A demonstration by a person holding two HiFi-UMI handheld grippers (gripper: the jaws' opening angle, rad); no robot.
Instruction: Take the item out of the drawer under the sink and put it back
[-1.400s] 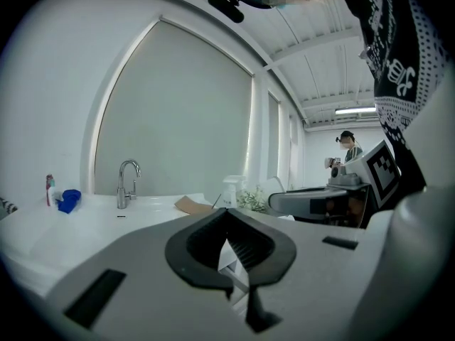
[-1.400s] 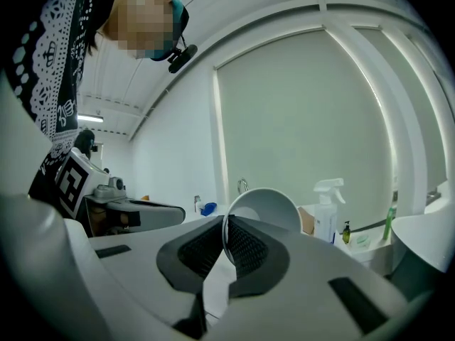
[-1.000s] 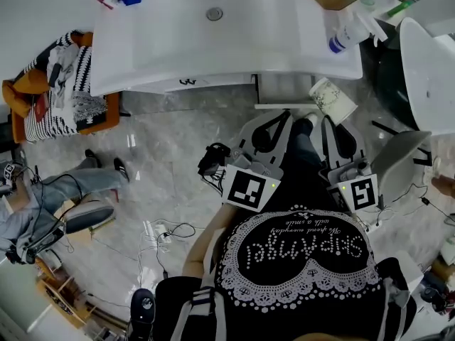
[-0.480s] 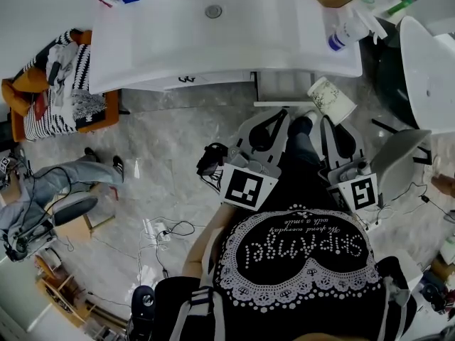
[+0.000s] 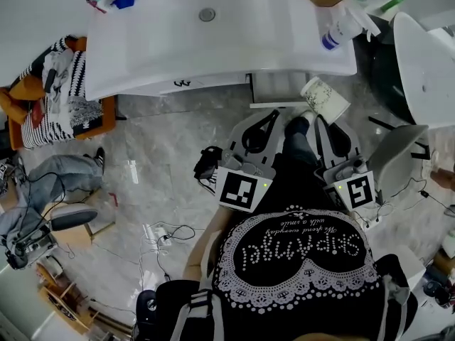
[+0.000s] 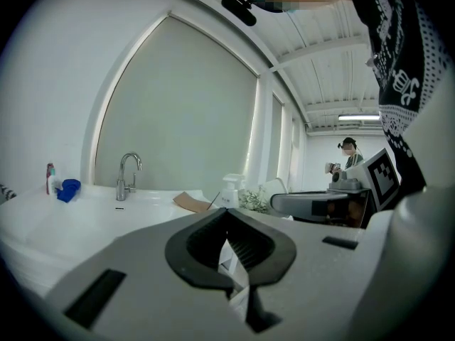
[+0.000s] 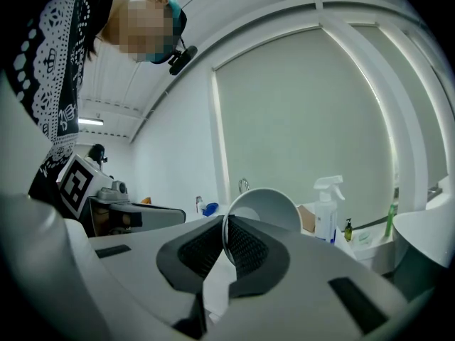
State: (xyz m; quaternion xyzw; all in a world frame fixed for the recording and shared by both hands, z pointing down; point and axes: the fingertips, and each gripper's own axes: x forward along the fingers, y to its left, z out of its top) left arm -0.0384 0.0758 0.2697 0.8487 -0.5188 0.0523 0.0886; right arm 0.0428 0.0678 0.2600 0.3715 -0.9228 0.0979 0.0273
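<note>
Right gripper (image 7: 227, 238) is pinching the rim of a paper cup (image 7: 264, 206), one pad inside the mouth and one against the outer wall. We see the cup tipped on its side, its white open mouth facing back toward us. In the head view the patterned cup (image 5: 325, 99) hangs in the air at 1 o'clock from the middle of the frame. It is just at 3 o'clock of the white drawer (image 5: 274, 89) under the sink (image 5: 213, 45). A spray bottle (image 5: 340, 30) stands on the counter at the cup's 12 o'clock. Left gripper (image 5: 274, 114) lies beside the right one at its 9 o'clock, both pointing toward 12 o'clock at the sink. Its jaws are pressed together at the tips with nothing between them. Each gripper's marker cube sits close against our black patterned shirt (image 5: 302, 261).
</note>
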